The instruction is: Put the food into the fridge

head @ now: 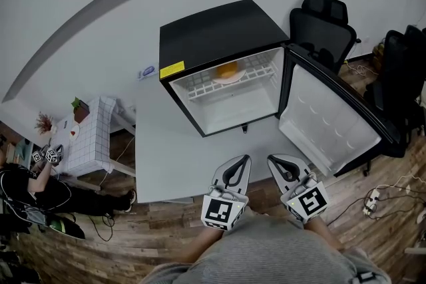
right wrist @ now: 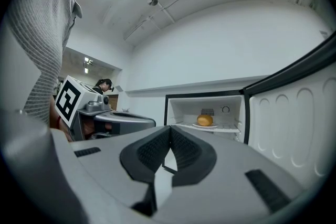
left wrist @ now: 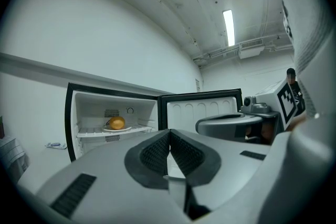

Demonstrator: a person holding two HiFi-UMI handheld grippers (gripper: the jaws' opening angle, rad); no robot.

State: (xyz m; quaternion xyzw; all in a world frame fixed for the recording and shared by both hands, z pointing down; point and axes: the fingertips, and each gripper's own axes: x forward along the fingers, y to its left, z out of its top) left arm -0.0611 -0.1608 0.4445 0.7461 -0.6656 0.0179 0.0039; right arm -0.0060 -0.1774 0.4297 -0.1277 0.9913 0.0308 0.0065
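Observation:
A black mini fridge [head: 219,26] stands with its door [head: 326,120] swung wide to the right. Inside, a round orange-yellow food item [head: 227,70] lies on a white plate on the wire shelf. It also shows in the left gripper view as the same food [left wrist: 116,123] and in the right gripper view [right wrist: 205,120]. My left gripper [head: 244,158] and right gripper [head: 271,158] are held side by side close to my body, well short of the fridge. Both point toward it. The left gripper [left wrist: 169,131] and right gripper [right wrist: 170,128] are shut, pads touching, with nothing between them.
The fridge sits on a white surface [head: 166,156] above a wooden floor. Black office chairs [head: 319,26] stand behind and right of the door. A small white gridded table [head: 90,133] with a plant is at the left, and a person [head: 40,189] sits beside it. A power strip [head: 371,199] lies at right.

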